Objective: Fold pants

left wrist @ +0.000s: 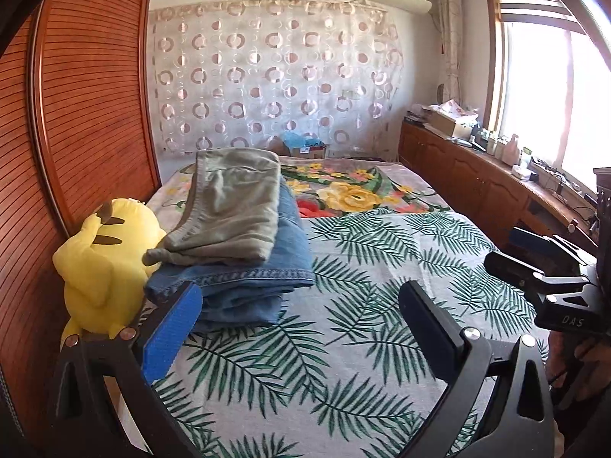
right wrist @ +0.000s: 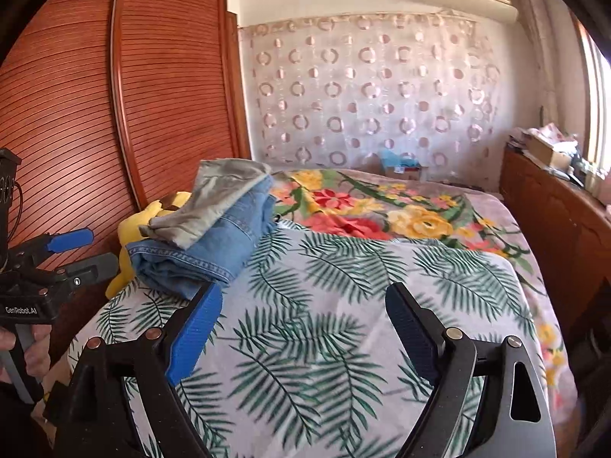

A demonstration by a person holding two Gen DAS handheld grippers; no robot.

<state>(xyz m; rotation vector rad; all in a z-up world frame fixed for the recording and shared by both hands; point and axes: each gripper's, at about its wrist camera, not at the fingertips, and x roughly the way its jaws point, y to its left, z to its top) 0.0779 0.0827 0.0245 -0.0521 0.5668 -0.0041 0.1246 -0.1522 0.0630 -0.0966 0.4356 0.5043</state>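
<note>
Folded grey-green pants (left wrist: 233, 206) lie on top of folded blue jeans (left wrist: 248, 278) in a stack at the left side of the bed; the stack also shows in the right wrist view, pants (right wrist: 214, 198) on jeans (right wrist: 206, 252). My left gripper (left wrist: 301, 297) is open and empty above the leaf-print sheet, its left finger close to the jeans' near edge. My right gripper (right wrist: 303, 297) is open and empty, just right of the stack. Each gripper also shows in the other's view, the right (left wrist: 534, 263) and the left (right wrist: 76, 252).
A yellow plush toy (left wrist: 103, 263) lies against the wooden wardrobe (left wrist: 84, 107) left of the stack. The leaf-print sheet (left wrist: 382, 305) covers the near bed, a floral blanket (left wrist: 355, 187) the far part. A cluttered wooden cabinet (left wrist: 477, 175) runs along the right under the window.
</note>
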